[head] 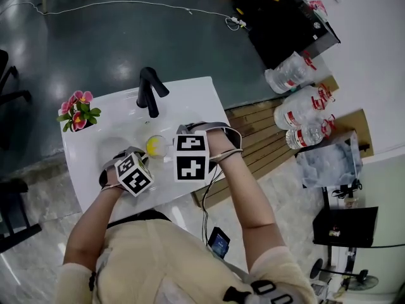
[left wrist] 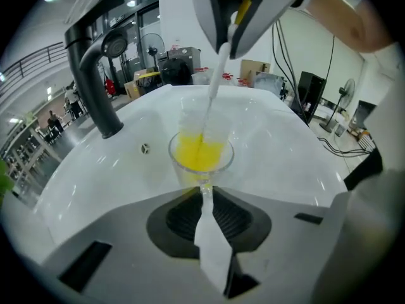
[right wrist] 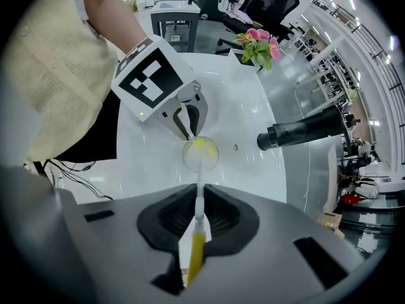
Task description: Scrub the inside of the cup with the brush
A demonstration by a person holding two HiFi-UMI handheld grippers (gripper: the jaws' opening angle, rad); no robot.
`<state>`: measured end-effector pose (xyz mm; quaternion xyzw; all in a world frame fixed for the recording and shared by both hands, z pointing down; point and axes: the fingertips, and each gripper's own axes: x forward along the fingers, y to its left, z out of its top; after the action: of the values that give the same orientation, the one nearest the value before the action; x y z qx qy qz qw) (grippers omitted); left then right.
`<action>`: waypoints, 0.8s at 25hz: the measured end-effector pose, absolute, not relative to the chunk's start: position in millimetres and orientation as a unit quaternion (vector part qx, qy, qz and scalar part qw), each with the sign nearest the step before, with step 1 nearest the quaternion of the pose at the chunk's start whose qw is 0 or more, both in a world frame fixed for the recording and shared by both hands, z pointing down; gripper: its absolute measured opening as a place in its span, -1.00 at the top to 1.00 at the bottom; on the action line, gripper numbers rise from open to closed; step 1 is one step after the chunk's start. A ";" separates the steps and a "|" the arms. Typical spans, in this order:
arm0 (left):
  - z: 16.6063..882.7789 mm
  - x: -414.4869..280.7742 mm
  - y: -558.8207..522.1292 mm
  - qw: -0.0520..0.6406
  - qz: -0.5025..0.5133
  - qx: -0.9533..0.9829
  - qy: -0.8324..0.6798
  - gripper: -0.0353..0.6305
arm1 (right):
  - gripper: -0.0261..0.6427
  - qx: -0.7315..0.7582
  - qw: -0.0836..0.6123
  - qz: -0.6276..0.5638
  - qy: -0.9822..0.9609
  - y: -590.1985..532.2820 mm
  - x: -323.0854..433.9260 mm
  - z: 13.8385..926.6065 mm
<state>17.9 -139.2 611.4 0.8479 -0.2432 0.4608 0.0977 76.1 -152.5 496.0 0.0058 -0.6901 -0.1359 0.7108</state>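
A clear cup (left wrist: 201, 157) stands in the white sink basin (left wrist: 285, 163), just in front of the faucet. My left gripper (left wrist: 205, 194) is shut on the cup's near wall, the rim pinched between its jaws. From above, my right gripper (left wrist: 226, 43) comes steeply down, shut on the brush's white and yellow handle (right wrist: 197, 208). The yellow brush head (right wrist: 201, 149) is inside the cup. In the head view the cup (head: 156, 145) shows between the two marker cubes, left gripper (head: 145, 159) beside it.
A black faucet (head: 150, 92) rises behind the cup, with a small overflow hole (left wrist: 145, 148) below it. A pot of pink flowers (head: 78, 113) sits at the sink's left corner. Large water bottles (head: 300, 100) lie on the floor to the right.
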 end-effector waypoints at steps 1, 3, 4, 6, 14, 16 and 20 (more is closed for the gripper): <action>611.0 19.2 -138.8 0.090 0.462 0.849 -0.241 0.71 | 0.79 0.003 0.711 -0.137 -0.690 -153.7 76.2 498.4; 611.0 21.3 -138.3 0.080 0.464 0.850 -0.236 0.71 | 0.79 0.001 0.712 -0.136 -0.689 -155.7 76.0 503.3; 610.9 22.2 -138.0 0.076 0.465 0.850 -0.235 0.71 | 0.78 0.002 0.711 -0.135 -0.690 -156.6 75.9 505.3; 610.2 23.9 -136.8 0.074 0.465 0.851 -0.232 0.71 | 0.78 0.007 0.709 -0.129 -0.693 -158.0 76.5 508.9; 608.9 22.3 -136.8 0.071 0.463 0.852 -0.236 0.71 | 0.77 0.062 0.676 -0.026 -0.734 -158.9 90.2 522.7; 608.6 21.6 -136.7 0.068 0.464 0.851 -0.238 0.71 | 0.77 0.079 0.666 -0.001 -0.742 -155.7 93.9 525.5; 608.1 22.1 -137.3 0.063 0.466 0.849 -0.240 0.71 | 0.78 0.117 0.650 0.037 -0.750 -145.6 99.4 531.3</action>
<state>22.1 -137.3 608.1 0.8491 -0.2404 0.4661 0.0630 99.4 -145.6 531.3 0.1173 -0.7500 0.0371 0.6499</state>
